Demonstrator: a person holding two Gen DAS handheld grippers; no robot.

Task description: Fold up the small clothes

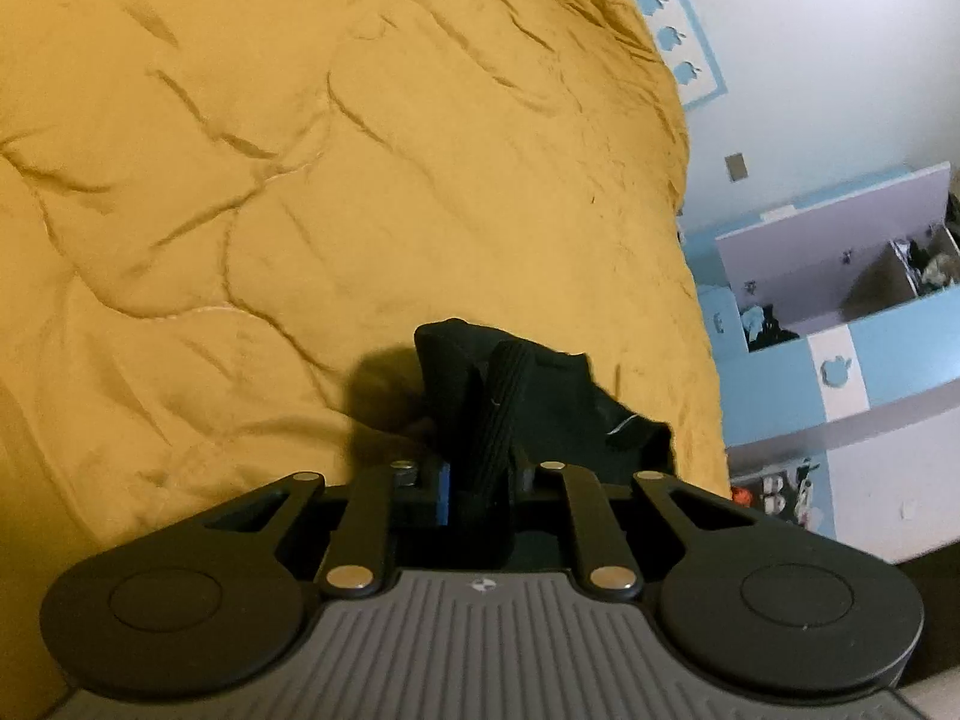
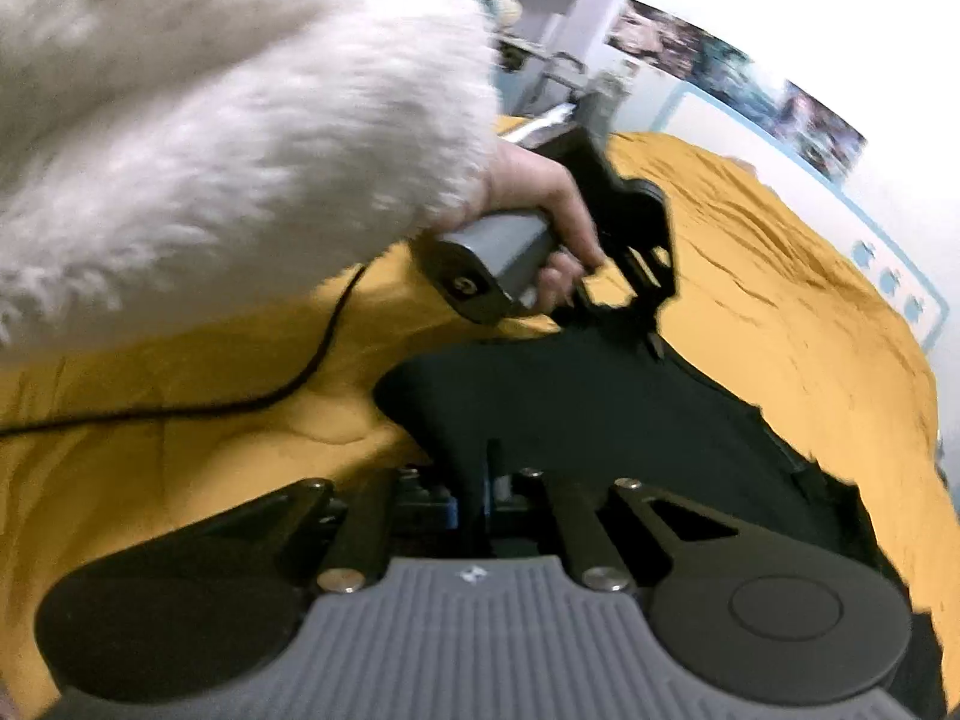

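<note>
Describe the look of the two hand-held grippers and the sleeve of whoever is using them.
Each hand-held gripper has a grey ribbed body with a small white emblem, black round-ended side plates, black linkage bars with silver pins, and black ribbed fingers. The left hand-held gripper has a grey handle and a black cable trailing from it. The sleeve is fluffy white.

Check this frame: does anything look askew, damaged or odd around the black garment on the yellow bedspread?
Nothing looks damaged or spilled. The black garment lies rumpled on the creased yellow bedspread, pinched by the left gripper at one edge and the right gripper at another. A black cable trails over the bedspread, clear of the garment.
</note>
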